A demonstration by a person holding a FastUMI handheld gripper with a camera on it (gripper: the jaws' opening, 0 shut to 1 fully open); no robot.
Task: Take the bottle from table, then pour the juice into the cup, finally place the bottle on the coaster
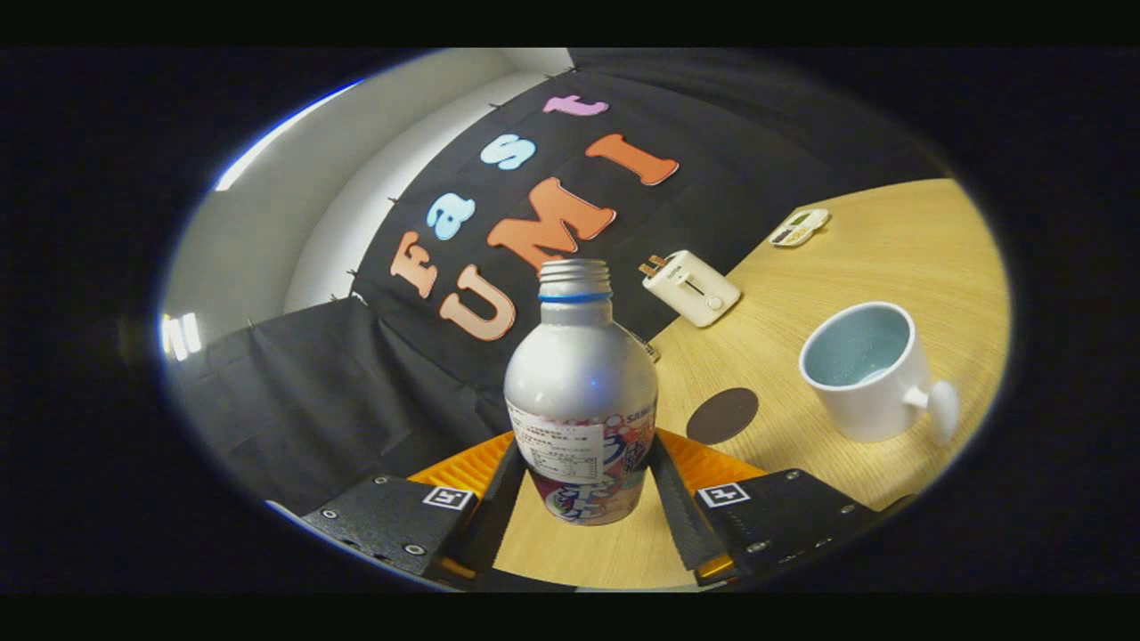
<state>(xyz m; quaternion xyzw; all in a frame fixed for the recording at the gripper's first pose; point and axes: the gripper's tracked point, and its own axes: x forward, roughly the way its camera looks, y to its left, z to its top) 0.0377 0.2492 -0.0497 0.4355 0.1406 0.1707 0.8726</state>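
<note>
Silver bottle point(581, 392) sits clamped upright in your gripper point(583, 499), cap off, so nothing spills before the cup point(866, 369) on the right

Hand-held gripper point(583, 499): one unit, tilted off level, two black fingers point(499, 499) with ribbed inner pads reaching forward, set apart and pressing from both sides on the lower body of the bottle point(581, 401), each finger base carrying a square marker.

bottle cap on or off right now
Off. The bottle, clamped between the gripper fingers, shows bare screw threads and an open mouth at its neck, with no cap on top.
</note>
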